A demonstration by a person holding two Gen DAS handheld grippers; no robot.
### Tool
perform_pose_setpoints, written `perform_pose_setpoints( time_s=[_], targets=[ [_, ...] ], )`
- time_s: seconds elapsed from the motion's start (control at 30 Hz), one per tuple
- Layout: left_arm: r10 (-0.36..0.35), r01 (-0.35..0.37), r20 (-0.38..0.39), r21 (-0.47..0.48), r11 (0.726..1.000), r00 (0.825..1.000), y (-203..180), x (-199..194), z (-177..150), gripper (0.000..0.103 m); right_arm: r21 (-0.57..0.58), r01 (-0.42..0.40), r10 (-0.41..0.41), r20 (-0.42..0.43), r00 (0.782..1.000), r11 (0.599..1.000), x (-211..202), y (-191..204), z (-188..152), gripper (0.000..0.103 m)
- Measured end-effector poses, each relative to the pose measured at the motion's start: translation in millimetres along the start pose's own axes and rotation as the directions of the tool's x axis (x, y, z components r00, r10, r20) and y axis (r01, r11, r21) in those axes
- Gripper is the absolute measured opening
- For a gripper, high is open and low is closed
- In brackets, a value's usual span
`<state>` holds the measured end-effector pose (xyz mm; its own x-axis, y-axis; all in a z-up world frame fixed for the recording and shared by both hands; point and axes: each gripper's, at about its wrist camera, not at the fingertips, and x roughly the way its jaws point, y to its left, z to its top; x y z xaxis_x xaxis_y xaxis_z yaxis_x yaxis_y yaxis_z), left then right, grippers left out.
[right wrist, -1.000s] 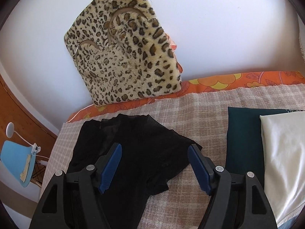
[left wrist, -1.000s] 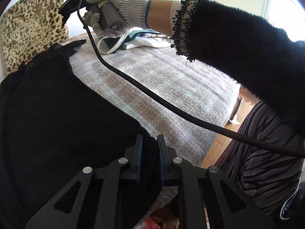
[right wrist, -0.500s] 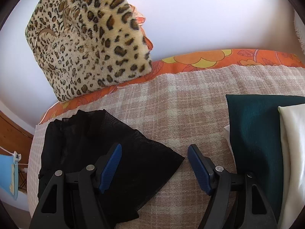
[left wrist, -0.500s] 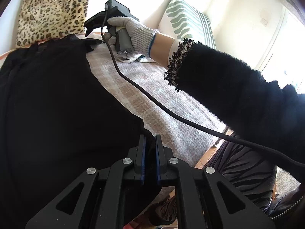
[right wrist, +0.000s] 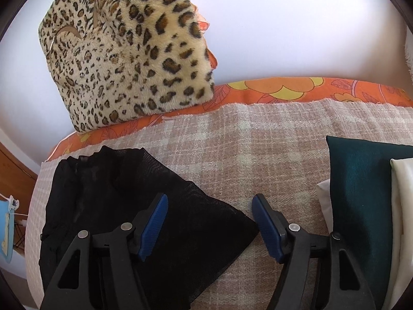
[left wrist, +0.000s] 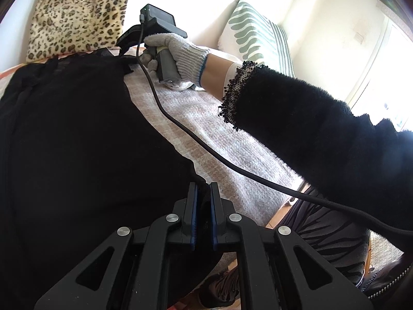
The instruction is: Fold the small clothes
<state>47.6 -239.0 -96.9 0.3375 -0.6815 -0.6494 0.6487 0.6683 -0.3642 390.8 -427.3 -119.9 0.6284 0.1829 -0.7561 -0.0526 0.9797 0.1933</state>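
A black sheer garment lies spread on a checked beige blanket. My left gripper is shut on the garment's near corner. In the right wrist view the same garment has a pointed corner that reaches between my jaws. My right gripper is open low over that corner, left pad above the cloth, right pad beside its tip. In the left wrist view the right gripper sits at the garment's far corner, held by a gloved hand.
A leopard-print cushion leans on the white wall behind. A folded dark green cloth and a cream cloth lie at the right. A striped pillow stands at the back. The bed edge drops off to the near right.
My right gripper has moved forward and down toward the garment's far corner, still open. My left gripper has stayed shut on the near corner, and its view has swung round.
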Motion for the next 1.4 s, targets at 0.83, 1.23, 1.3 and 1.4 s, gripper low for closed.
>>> perform_pose_setpoints(
  time_s=[0.83,1.23,1.3,1.4],
  targets=[
    [0.009,0.006,0.124,-0.122,0.992,0.992,30,-51,-16,0.006,0.003,-0.122,0.122,0.066,0.990,0.993,-38,66,34,0.001],
    [0.043,0.001,0.183,-0.232,0.973,0.982,54,-78,-39,0.006,-0.224,0.017,-0.011,0.025,1.000,0.974,-38,166,43,0.001],
    [0.053,-0.005,0.187,-0.248,0.969,0.981,56,-80,-44,0.006,-0.270,0.031,-0.027,0.019,0.999,0.962,-35,191,42,0.001],
    [0.067,-0.015,0.189,-0.267,0.964,0.980,57,-84,-52,0.006,-0.339,0.045,-0.045,0.010,0.999,0.940,-27,227,36,0.001]
  ],
)
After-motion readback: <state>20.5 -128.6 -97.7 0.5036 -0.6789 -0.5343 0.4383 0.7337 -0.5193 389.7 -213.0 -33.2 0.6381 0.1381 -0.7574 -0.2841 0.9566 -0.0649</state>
